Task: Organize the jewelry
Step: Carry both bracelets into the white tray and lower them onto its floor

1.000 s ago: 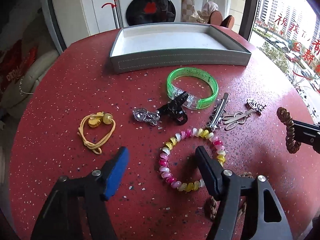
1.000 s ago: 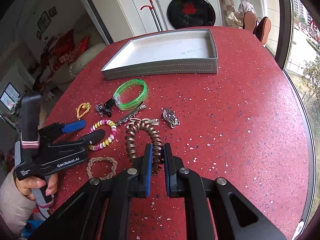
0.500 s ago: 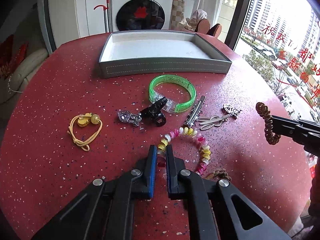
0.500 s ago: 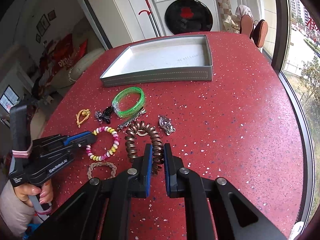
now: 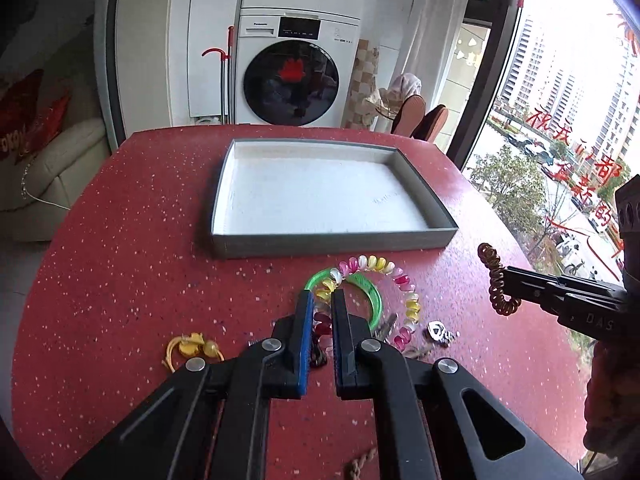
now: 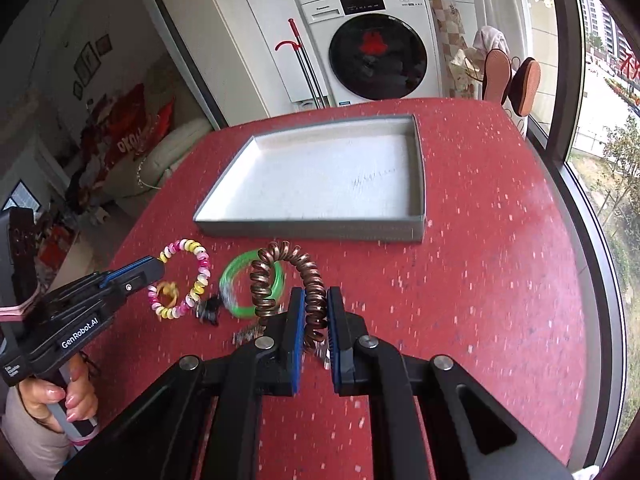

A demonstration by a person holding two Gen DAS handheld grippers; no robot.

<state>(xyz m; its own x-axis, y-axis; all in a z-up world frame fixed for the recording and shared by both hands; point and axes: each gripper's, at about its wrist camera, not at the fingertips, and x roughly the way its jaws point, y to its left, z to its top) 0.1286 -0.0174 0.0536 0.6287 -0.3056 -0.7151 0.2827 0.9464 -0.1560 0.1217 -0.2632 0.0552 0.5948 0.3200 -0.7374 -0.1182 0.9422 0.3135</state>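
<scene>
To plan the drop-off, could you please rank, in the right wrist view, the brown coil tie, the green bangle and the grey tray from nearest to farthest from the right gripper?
1. Brown coil tie: clamped between the fingers of the right gripper.
2. Green bangle: on the table just ahead, to the left.
3. Grey tray: farthest, straight ahead beyond the bangle.
</scene>
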